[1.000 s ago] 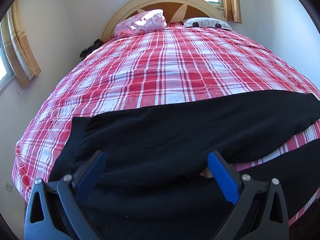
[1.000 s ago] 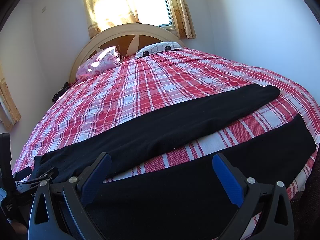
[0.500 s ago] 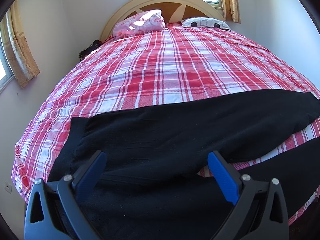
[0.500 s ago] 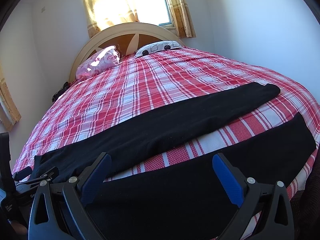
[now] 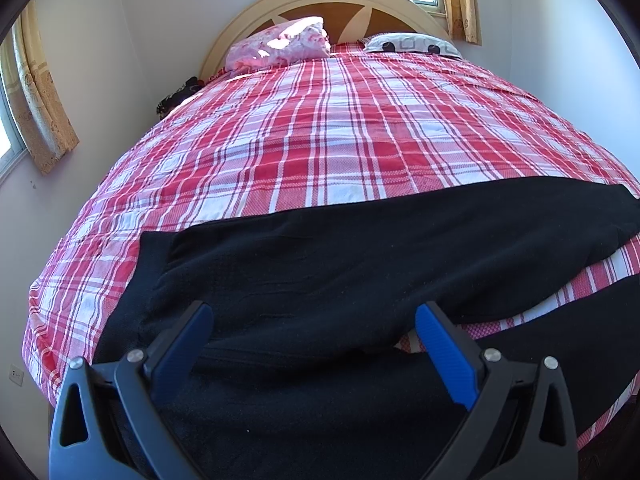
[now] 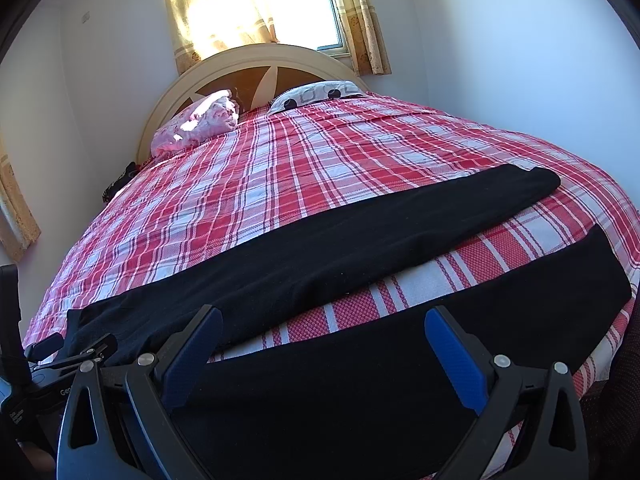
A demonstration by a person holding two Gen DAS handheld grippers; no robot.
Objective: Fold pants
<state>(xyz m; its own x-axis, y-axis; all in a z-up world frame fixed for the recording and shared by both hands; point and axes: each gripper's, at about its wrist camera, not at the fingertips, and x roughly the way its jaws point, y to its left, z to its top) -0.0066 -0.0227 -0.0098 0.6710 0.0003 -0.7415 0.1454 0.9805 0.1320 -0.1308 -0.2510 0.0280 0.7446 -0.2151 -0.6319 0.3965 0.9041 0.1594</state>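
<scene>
- Black fabric pants [image 6: 340, 248] are lying spread across the near end of a bed under a red-and-white plaid bedspread [image 5: 328, 148], the two legs splayed apart toward three o'clock with a strip of plaid showing between them.
- The waist end is sitting toward nine o'clock, right in front of the left blue-padded black gripper [image 5: 314, 332], which is hovering over it with its jaws standing wide apart, gripping nothing.
- The right blue-padded black gripper [image 6: 324, 334] is hanging over the nearer leg, its jaws likewise spread wide and holding nothing.
- A rumpled pink floral pillow [image 5: 280, 42] and a white pillow with black dots [image 5: 408, 44] are resting at twelve o'clock against a cream arched headboard [image 6: 248, 62].
- Sunlight is coming through yellow patterned curtains [image 6: 212, 8] behind the headboard.
- In the right wrist view the left gripper's body is showing at about eight o'clock.
</scene>
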